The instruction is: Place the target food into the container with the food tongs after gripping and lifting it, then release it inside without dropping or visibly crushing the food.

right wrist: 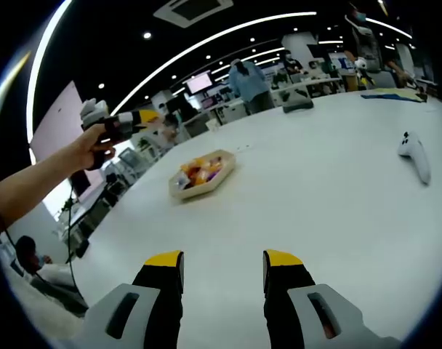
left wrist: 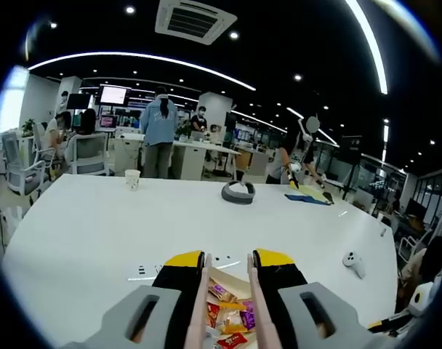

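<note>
My left gripper point(left wrist: 228, 258) is held above a shallow wooden tray point(left wrist: 232, 280) of wrapped snacks point(left wrist: 232, 320). Its jaws are closed on the two pale arms of the food tongs point(left wrist: 201, 298), which run along their inner faces with a gap between them. In the right gripper view the same tray point(right wrist: 222, 161) lies mid-table, its snacks point(right wrist: 195, 171) inside, and a hand holds the left gripper point(right wrist: 115, 125) high at the left, above and beyond the tray. My right gripper point(right wrist: 224, 262) stands open over bare white table, nothing between its jaws.
On the white table point(left wrist: 75, 233) are a paper cup point(left wrist: 132, 179), a grey headset point(left wrist: 238, 192), a white controller point(left wrist: 354, 262) and a blue and yellow mat point(left wrist: 308, 196). The controller point(right wrist: 415, 156) lies right of my right gripper. People stand at desks behind.
</note>
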A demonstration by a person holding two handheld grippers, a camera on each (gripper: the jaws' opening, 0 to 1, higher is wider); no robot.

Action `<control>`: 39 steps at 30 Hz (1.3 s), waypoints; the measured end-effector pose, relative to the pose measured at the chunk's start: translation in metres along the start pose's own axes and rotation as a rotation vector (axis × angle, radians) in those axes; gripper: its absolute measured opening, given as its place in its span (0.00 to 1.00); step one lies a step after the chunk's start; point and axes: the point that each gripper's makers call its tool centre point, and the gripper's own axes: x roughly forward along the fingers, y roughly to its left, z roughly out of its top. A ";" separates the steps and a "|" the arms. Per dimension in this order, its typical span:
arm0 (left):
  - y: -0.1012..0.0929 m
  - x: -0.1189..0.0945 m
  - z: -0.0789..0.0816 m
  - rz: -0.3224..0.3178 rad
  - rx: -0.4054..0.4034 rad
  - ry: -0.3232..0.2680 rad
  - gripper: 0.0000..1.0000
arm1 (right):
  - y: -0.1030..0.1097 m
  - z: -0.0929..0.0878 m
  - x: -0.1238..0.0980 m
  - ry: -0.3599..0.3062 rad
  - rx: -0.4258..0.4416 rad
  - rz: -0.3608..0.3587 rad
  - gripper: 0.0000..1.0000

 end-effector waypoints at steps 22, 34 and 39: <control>0.007 -0.033 -0.014 -0.023 -0.084 0.017 0.26 | 0.014 0.004 -0.002 -0.039 0.035 0.032 0.46; -0.013 -0.061 -0.013 -0.160 -0.083 0.002 0.26 | 0.027 0.021 -0.002 -0.098 0.068 0.069 0.48; -0.016 -0.080 -0.026 -0.176 -0.066 0.014 0.25 | 0.036 0.055 -0.010 -0.182 0.044 0.120 0.49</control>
